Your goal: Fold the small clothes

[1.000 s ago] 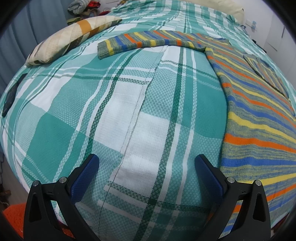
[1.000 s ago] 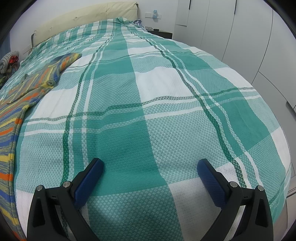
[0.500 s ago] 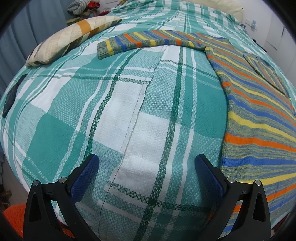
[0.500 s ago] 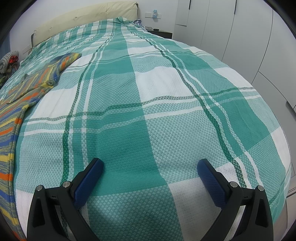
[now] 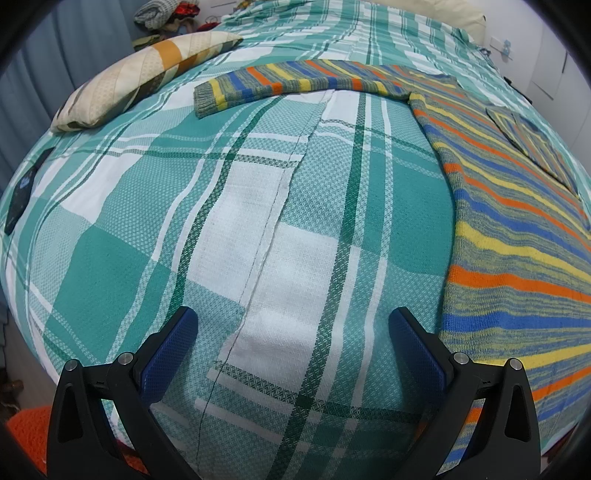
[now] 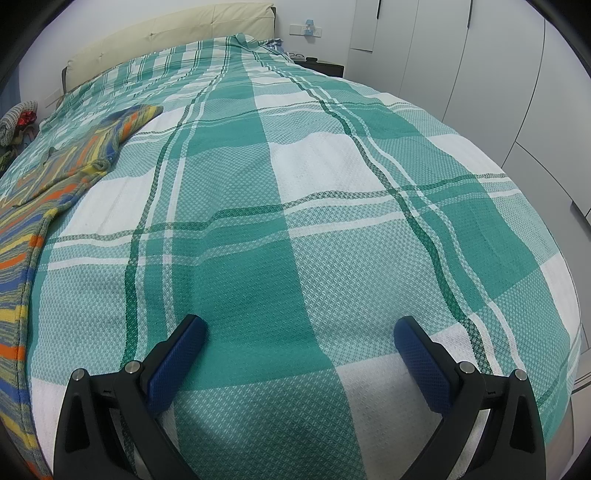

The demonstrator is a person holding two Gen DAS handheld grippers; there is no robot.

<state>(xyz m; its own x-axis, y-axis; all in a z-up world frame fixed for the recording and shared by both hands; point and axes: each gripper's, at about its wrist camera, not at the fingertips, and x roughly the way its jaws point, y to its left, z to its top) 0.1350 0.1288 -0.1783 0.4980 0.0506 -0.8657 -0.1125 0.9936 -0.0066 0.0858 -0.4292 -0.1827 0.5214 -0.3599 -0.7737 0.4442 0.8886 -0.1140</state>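
Striped sweater (image 5: 517,229), knitted in bands of orange, yellow, blue and grey-green, lies flat on the bed toward the right of the left wrist view, with 1 sleeve (image 5: 280,83) stretched out leftward across the cover and ending in a ribbed cuff. In the right wrist view the same garment runs along the left edge, cut off by the frame, so its full outline cannot be seen.

It rests on a green-and-white plaid bedcover (image 5: 258,221) with a waffle weave and a stitched seam running down its middle. A cream, tan and orange pillow (image 5: 140,79) sits near the far left side of the bed, and a dark flat object (image 5: 22,195) lies at the left edge, too small to identify. Behind the pillow is a heap of clothes (image 5: 162,13), blurred. The room shows a beige padded headboard (image 6: 166,33), white wardrobe doors (image 6: 480,55) and a wall socket (image 6: 306,29); no writing is legible anywhere.

The left gripper (image 5: 293,328) hangs over the bare cover just left of the sweater's hem, jaws wide apart and holding nothing. The right gripper (image 6: 299,336) hangs over bare plaid well right of the garment, jaws likewise spread and empty.
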